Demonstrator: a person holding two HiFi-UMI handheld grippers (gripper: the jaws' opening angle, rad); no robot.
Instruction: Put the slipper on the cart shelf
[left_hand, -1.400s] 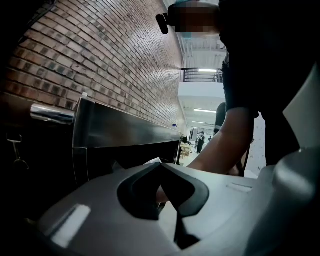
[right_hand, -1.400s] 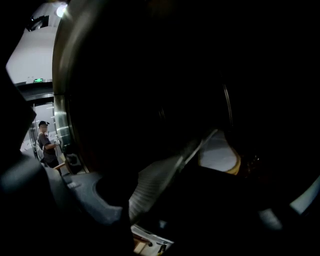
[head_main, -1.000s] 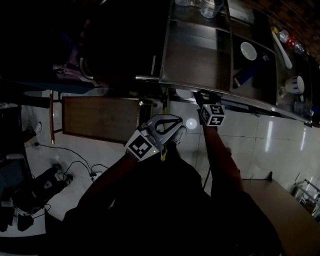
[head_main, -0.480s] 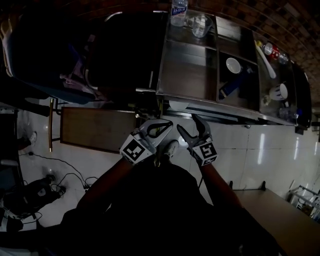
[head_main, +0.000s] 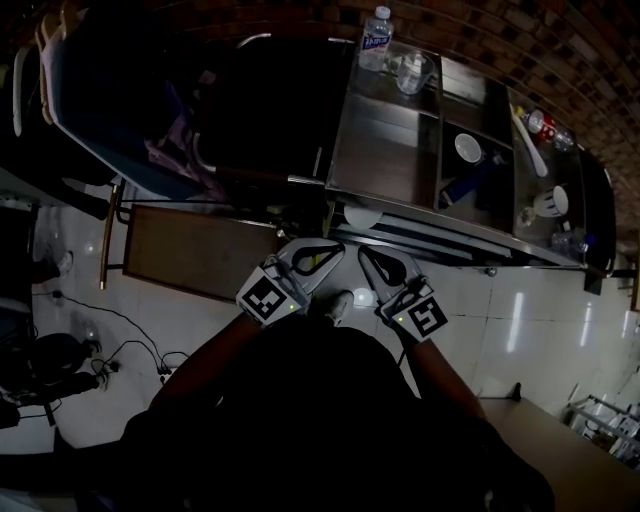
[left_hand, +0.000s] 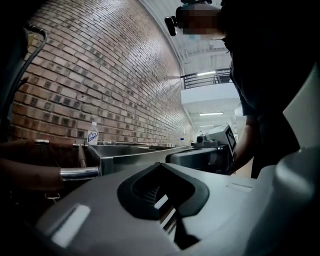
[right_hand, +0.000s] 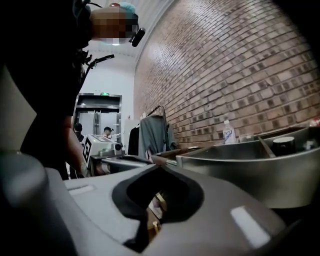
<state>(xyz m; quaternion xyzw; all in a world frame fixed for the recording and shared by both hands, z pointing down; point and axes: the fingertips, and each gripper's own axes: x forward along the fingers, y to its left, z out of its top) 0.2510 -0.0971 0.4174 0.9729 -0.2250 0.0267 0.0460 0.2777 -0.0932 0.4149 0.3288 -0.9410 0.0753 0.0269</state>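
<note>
A pale shape, likely the slipper, lies on the cart's lower shelf, long axis along the cart's front edge. Just before that edge, the left tool and right tool are closed and empty, the right slightly nearer.

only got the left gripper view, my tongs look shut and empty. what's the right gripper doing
Observer: The right gripper has its tongs shut as well, with nothing between them.
Operator: what's in the cart top, i only see its edge
Observer: A white bowl lies in one dark compartment of the cart.
Operator: anything off to the other side
Observer: The right gripper view shows a grey garment hanging by the brick wall.
</note>
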